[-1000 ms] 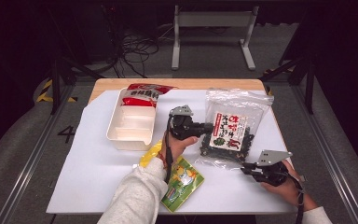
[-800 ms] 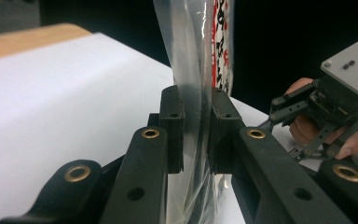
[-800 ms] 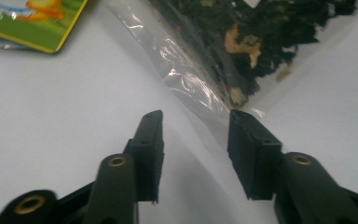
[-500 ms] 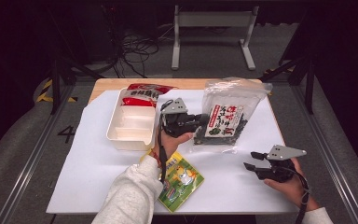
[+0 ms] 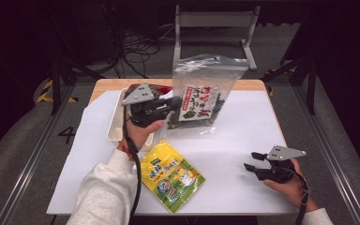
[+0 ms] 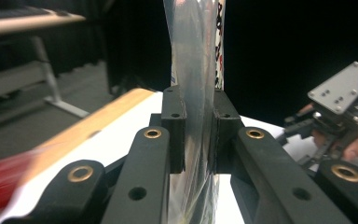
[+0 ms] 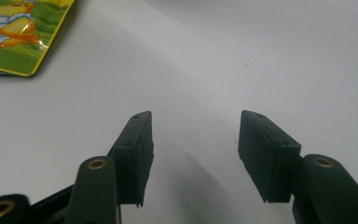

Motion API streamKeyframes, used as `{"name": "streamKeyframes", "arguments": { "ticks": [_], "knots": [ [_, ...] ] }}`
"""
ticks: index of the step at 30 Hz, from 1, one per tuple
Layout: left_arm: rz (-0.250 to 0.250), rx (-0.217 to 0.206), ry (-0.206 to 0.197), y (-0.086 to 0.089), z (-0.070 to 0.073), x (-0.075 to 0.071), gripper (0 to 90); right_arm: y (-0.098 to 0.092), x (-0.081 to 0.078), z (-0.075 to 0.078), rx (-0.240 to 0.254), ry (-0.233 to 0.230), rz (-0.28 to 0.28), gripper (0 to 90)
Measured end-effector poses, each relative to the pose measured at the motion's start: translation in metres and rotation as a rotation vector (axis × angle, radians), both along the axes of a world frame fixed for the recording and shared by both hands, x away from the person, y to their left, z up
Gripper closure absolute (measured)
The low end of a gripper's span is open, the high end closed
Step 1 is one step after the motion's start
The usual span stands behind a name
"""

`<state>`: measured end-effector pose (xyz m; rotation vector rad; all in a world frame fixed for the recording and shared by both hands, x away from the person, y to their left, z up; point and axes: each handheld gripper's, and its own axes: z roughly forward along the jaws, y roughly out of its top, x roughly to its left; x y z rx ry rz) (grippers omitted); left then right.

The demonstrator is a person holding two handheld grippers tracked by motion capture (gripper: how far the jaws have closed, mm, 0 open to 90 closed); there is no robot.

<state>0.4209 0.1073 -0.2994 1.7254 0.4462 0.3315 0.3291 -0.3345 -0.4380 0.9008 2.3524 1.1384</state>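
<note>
- Lift confirmed in high view: the left gripper (image 5: 174, 104), clamped on the seaweed bag (image 5: 205, 93), had raised it off the white sheet (image 5: 243, 140) where it lay a second before; it hung upright at far centre. The right gripper (image 5: 255, 161), near right, had let go and its jaws had just been opening. Judged a handover to the left. White tray (image 5: 115, 126) partly hidden behind the left hand.
- Left gripper view: jaws pressed on the bag's clear film (image 6: 198, 93); print cut off.
- Right gripper view: jaws apart over bare sheet, nothing between; yellow pouch (image 7: 23, 32) cut off far left.

Left tongs (image 5: 174, 104) clamped, right tongs (image 5: 252, 161) apart
</note>
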Motion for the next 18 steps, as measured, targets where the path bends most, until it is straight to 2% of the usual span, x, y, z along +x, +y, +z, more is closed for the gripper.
{"name": "streamKeyframes", "arguments": {
  "ticks": [5,11,17,18],
  "knots": [
    [0.062,0.014,-0.041,0.044,0.003,0.002,80.3,0.002,0.001,-0.001,-0.002,0.007,0.002,43.8],
    [0.112,0.048,-0.059,0.082,-0.004,0.010,80.2,0.003,0.001,-0.003,-0.005,0.015,0.004,43.0],
    [0.150,0.036,-0.067,0.113,-0.013,0.018,80.2,0.003,0.002,-0.006,-0.006,0.027,0.008,42.4],
    [0.170,0.013,-0.072,0.120,-0.016,0.020,80.1,0.003,0.002,-0.006,-0.008,0.031,0.008,42.4]
  ]
}}
